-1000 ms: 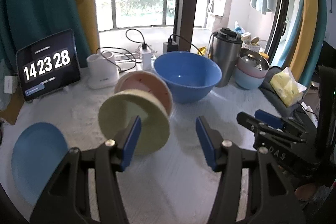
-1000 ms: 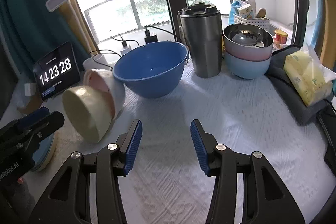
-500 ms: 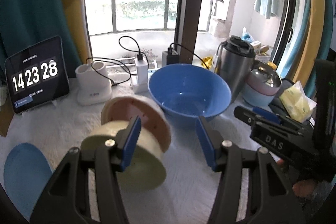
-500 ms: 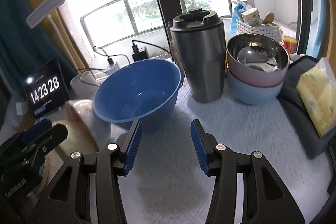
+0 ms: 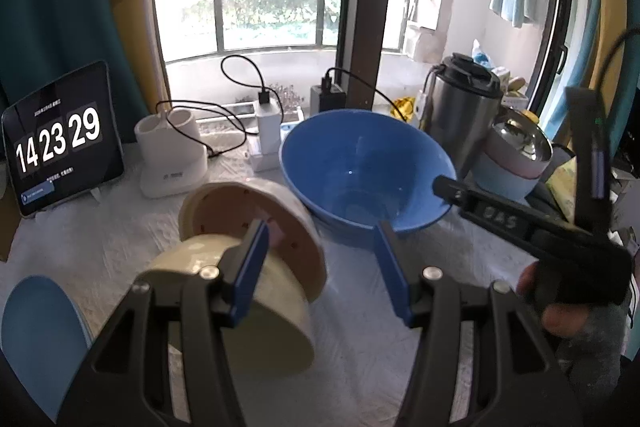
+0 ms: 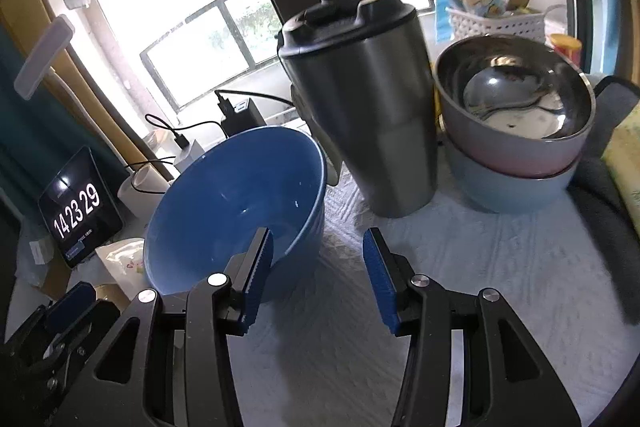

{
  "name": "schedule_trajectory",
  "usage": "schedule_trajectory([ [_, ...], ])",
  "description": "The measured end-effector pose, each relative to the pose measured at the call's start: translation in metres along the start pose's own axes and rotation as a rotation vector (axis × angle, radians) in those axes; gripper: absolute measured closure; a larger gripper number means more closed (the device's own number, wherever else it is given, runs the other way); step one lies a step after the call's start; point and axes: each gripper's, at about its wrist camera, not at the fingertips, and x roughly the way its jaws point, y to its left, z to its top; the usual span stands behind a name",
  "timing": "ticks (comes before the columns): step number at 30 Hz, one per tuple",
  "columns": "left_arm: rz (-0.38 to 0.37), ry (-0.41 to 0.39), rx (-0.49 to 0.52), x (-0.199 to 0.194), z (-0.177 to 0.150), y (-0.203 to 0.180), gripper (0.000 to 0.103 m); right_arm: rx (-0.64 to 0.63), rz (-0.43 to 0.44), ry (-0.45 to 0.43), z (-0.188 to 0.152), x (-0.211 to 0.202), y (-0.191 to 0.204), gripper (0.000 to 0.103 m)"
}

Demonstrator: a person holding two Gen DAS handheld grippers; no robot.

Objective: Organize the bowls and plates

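A yellow bowl (image 5: 240,311) and a pink bowl (image 5: 256,219) lie on their sides, nested, on the white cloth. My left gripper (image 5: 322,267) is open just above them. Its left finger overlaps the yellow bowl and nothing sits between the pads. A large blue bowl (image 5: 368,179) stands upright behind them. My right gripper (image 6: 318,267) is open and empty at the near right side of the blue bowl (image 6: 240,199). A steel bowl (image 6: 516,99) is stacked in a pink bowl on a light blue bowl (image 6: 516,191). A blue plate (image 5: 36,335) lies at the left.
A steel tumbler (image 6: 368,107) stands between the blue bowl and the bowl stack. A tablet clock (image 5: 60,139), a white holder (image 5: 172,155) and chargers with cables line the back. A yellow tissue pack (image 6: 624,171) on dark cloth lies at the right.
Both grippers have moved forward toward the blue bowl, which now looks larger. The right gripper has swung away from the tipped bowls and rolled a little. Neither gripper's opening has changed.
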Motion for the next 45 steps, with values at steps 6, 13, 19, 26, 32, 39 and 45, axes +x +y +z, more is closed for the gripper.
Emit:
schedule_trajectory([
  [6, -0.009, 0.006, 0.012, 0.002, -0.003, -0.007, 0.047, -0.042, -0.078, 0.037, -0.01, 0.019, 0.001, 0.089],
  [13, -0.03, 0.009, 0.034, 0.003, -0.004, -0.023, 0.047, -0.054, -0.099, 0.023, -0.02, -0.002, -0.015, 0.091],
  [19, -0.031, 0.013, 0.069, 0.007, -0.005, -0.045, 0.047, -0.05, -0.132, 0.005, -0.025, -0.025, -0.038, 0.091],
  [26, -0.022, 0.06, 0.101, 0.027, -0.013, -0.067, 0.047, -0.028, -0.152, -0.002, -0.035, -0.048, -0.069, 0.09],
  [32, -0.029, 0.067, 0.149, 0.04, -0.021, -0.083, 0.053, -0.005, -0.143, -0.001, -0.039, -0.051, -0.08, 0.089],
  [39, -0.046, 0.087, 0.194, 0.047, -0.031, -0.095, 0.079, -0.014, -0.141, -0.007, -0.037, -0.053, -0.076, 0.089],
  [45, -0.052, 0.101, 0.178, 0.045, -0.034, -0.09, 0.084, -0.026, -0.149, -0.018, -0.043, -0.059, -0.071, 0.09],
])
